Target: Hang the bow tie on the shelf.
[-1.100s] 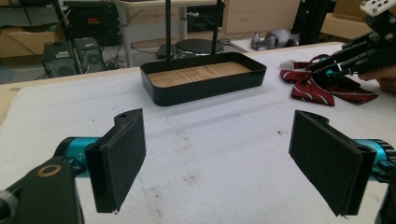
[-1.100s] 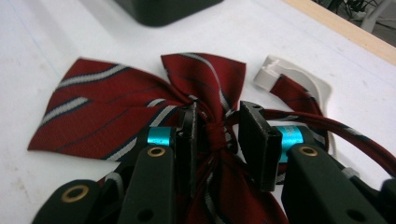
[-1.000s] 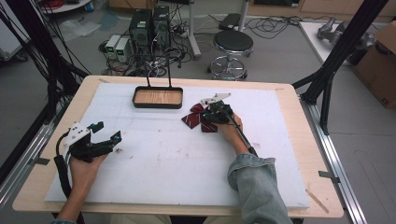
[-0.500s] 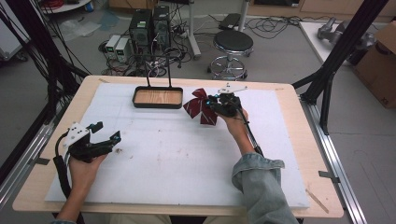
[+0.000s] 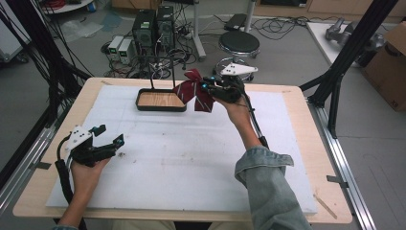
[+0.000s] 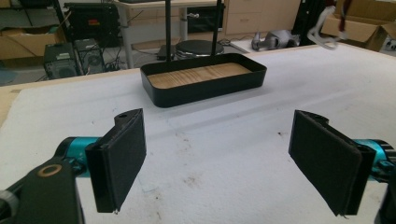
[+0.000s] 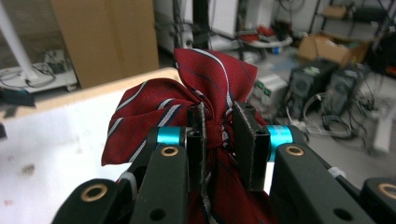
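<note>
Right gripper (image 5: 207, 89) is clamped on the knot of the red striped bow tie (image 5: 194, 91), held in the air just beside the black tray (image 5: 160, 101), off its right end. In the right gripper view the jaws pinch the bunched centre of the bow tie (image 7: 205, 100) and the wings fan out above. My guess: it goes into the tray. To do it well: keep the pinch on the knot, carry over the rim, lower until the fabric rests on the wood floor, then release. Left gripper (image 5: 107, 143) sits with jaws apart, holding nothing, low over the white mat (image 5: 191, 158) and well clear of the tray (image 6: 203, 80).
</note>
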